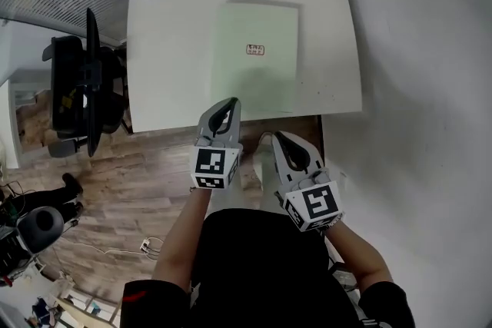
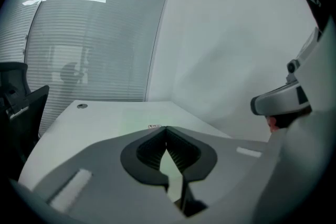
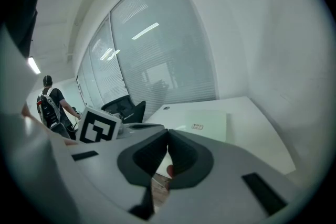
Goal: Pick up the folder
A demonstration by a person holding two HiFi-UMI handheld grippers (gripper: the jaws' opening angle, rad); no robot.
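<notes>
Two grippers sit nearest the wearer, short of the white table's [image 1: 165, 88] near edge. The left gripper [image 1: 228, 102] is at 7 o'clock from the folder and the right gripper [image 1: 277, 136] at 6 o'clock, each with jaws pressed together on nothing. Farther off, the pale green folder [image 1: 256, 57] lies flat on the table, untouched. No part of the pickup looks done: reaching, opening and grasping are all left.

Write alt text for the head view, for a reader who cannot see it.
A pale green folder lies on a white desk. Nearer the camera, a person holds the left gripper and right gripper side by side, jaws shut and empty; a black chair stands at left.
</notes>
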